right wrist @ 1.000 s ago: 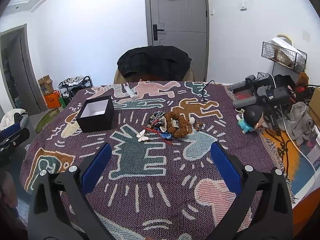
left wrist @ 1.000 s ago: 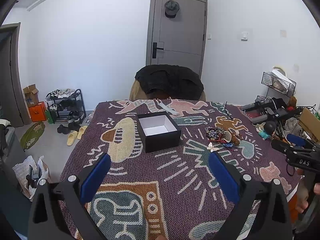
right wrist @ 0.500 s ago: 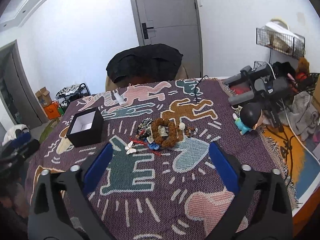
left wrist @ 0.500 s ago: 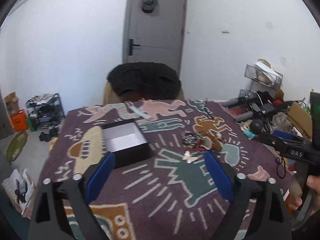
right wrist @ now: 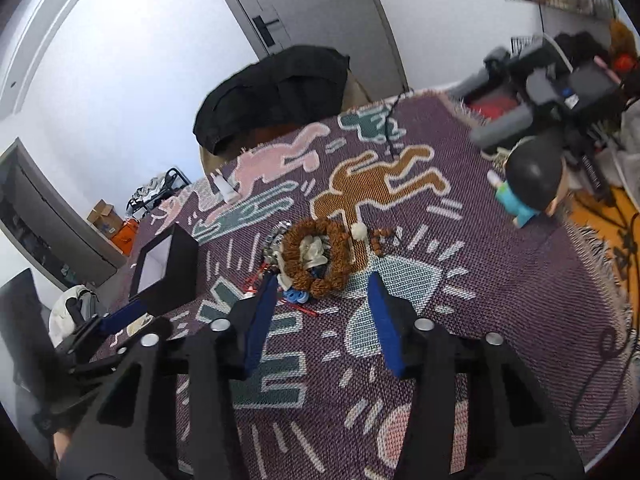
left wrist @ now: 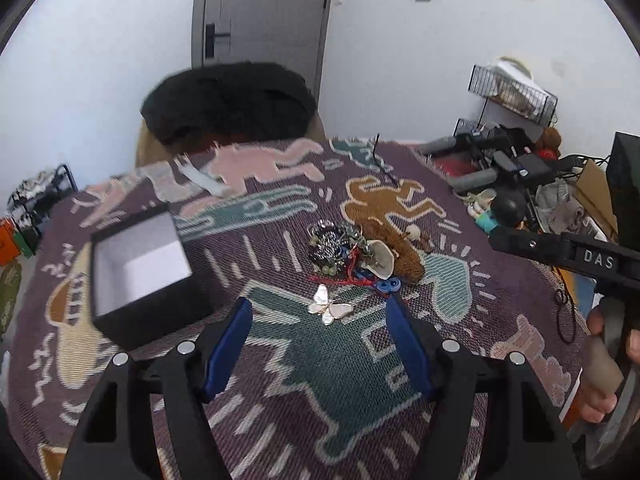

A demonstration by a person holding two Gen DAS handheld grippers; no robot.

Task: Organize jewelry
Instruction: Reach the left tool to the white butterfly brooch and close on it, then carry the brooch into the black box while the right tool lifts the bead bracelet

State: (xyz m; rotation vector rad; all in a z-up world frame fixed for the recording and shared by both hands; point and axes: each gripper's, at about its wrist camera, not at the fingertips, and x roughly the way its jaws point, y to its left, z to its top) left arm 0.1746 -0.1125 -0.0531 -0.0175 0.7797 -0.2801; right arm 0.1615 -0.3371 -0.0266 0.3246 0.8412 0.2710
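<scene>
The left gripper [left wrist: 320, 312] hung open over the butterfly [left wrist: 330, 309], beside the box [left wrist: 140, 264]. The right gripper [right wrist: 322, 284] stood open before the brown bracelet [right wrist: 316, 256].

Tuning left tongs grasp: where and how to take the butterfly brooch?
Judging by pose, pinch the butterfly brooch across its narrow middle, coming straight down. It lies flat on the woven blanket, apart from the jewelry pile, with the open left tongs already straddling it.

a lived-in home room: a table under a patterned woven throw [left wrist: 500, 320], a grey door [left wrist: 264, 16] in white walls, a shoe rack [left wrist: 36, 192] and a wire basket [left wrist: 516, 94] of clutter.
</scene>
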